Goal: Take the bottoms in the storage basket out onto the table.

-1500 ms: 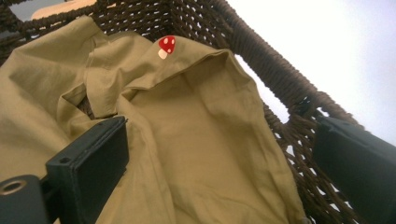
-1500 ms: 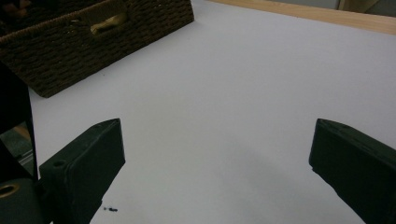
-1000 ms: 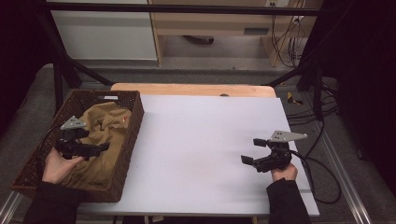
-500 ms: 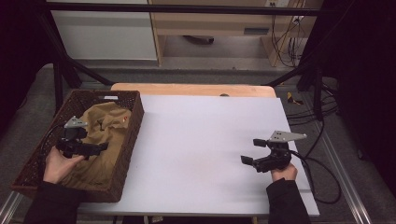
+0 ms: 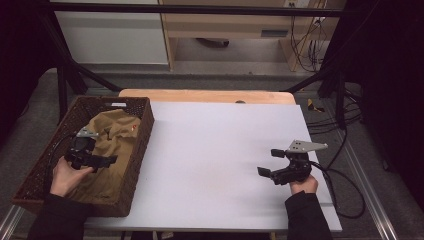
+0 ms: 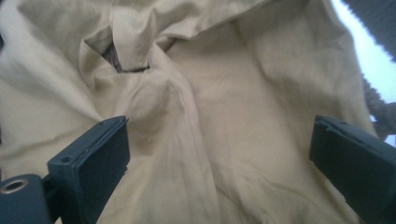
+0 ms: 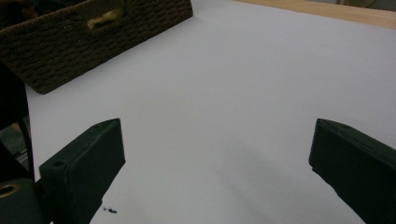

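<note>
- The crumpled tan cotton garment (image 5: 112, 145) lies in the dark brown woven wicker basket (image 5: 142, 131) at the left side of the high view, covering most of the basket's floor.
- In the left gripper view the same tan cloth (image 6: 201, 116) spreads across the frame in soft folds, with a raised crease running down its middle.
- The left tool (image 5: 92, 159) hangs over the garment in the lower left of the high view, held by the person's left hand (image 5: 64, 175); its jaws stand wide apart, one on each side of the crease, and whether they touch the cloth cannot be told.
- The basket sits on the left edge of the white tabletop (image 5: 215, 155), its long side reaching toward the top of the frame.
- The right tool (image 5: 272, 162) is at the lower right of the high view, well apart from the basket, in the person's right hand (image 5: 302, 184).
- Its jaws are also spread wide, with bare white tabletop between them in the right gripper view; the basket's wall (image 7: 93, 42) shows there at upper left.
</note>
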Tool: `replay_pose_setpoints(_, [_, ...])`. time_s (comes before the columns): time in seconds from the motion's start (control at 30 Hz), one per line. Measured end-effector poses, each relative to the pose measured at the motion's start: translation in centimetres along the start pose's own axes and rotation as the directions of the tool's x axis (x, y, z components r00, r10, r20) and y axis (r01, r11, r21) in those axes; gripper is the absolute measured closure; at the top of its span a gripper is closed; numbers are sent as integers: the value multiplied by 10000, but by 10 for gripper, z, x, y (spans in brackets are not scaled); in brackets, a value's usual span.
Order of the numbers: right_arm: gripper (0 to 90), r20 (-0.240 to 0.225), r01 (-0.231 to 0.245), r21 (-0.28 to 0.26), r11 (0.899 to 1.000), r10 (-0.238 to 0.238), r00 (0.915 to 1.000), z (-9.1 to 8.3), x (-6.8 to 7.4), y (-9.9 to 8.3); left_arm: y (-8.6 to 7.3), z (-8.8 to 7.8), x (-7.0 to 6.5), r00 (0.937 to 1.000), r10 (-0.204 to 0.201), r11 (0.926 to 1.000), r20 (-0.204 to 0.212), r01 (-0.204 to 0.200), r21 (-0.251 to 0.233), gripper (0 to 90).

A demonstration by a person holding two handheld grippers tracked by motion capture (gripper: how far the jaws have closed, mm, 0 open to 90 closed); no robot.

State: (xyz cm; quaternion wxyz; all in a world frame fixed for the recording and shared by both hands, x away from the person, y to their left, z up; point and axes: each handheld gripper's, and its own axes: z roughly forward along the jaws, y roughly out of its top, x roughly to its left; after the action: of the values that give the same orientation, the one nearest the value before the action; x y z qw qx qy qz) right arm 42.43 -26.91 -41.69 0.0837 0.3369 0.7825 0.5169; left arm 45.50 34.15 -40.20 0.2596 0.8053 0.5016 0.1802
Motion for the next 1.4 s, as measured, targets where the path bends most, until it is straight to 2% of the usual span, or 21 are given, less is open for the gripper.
replay_pose_setpoints(0.23, [41, 14, -34, 32, 10000, 34, 10000, -1, -1, -1, -2, 7, 1, 10000, -60, 9992, -44, 61, 403, 76])
replay_pose_setpoints(0.43, [42, 7, -28, 33, 10000, 28, 10000, -1, -1, -1, -3, 10, 0, 9999, 130, 9979, -43, -127, 629, 124])
replay_pose_setpoints(0.57, [42, 12, -37, 15, 10000, 37, 10000, 0, 0, -1, -4, 13, 1, 9998, 188, 9962, -33, -184, 848, 145])
replay_pose_setpoints(0.67, [42, 11, -23, 60, 10000, 22, 10000, 1, 0, -1, -5, 15, 2, 9999, 98, 9936, -119, -84, 1123, 168])
replay_pose_setpoints(0.87, [42, 5, -8, 68, 10000, 8, 10000, 1, 0, -1, -7, 19, 4, 10000, 54, 9896, -16, -51, 1439, 230])
replay_pose_setpoints(1.03, [42, 11, -4, 50, 10000, 4, 10000, 0, 0, -1, -8, 21, 5, 9999, 101, 9829, -128, -76, 1842, 336])
replay_pose_setpoints(1.17, [42, 16, 8, 94, 10000, -8, 10000, 1, 0, -1, -8, 22, 6, 9992, 150, 9788, -380, -69, 2048, 375])
replay_pose_setpoints(1.27, [42, 10, -1, 79, 10000, 1, 10000, 1, 0, -1, -8, 23, 4, 9980, 365, 9774, -506, -251, 2097, 382])
replay_pose_setpoints(1.4, [42, 13, 6, 67, 10000, -6, 10000, 1, -1, -1, -9, 25, 5, 9964, 420, 9659, -739, -215, 2581, 441])
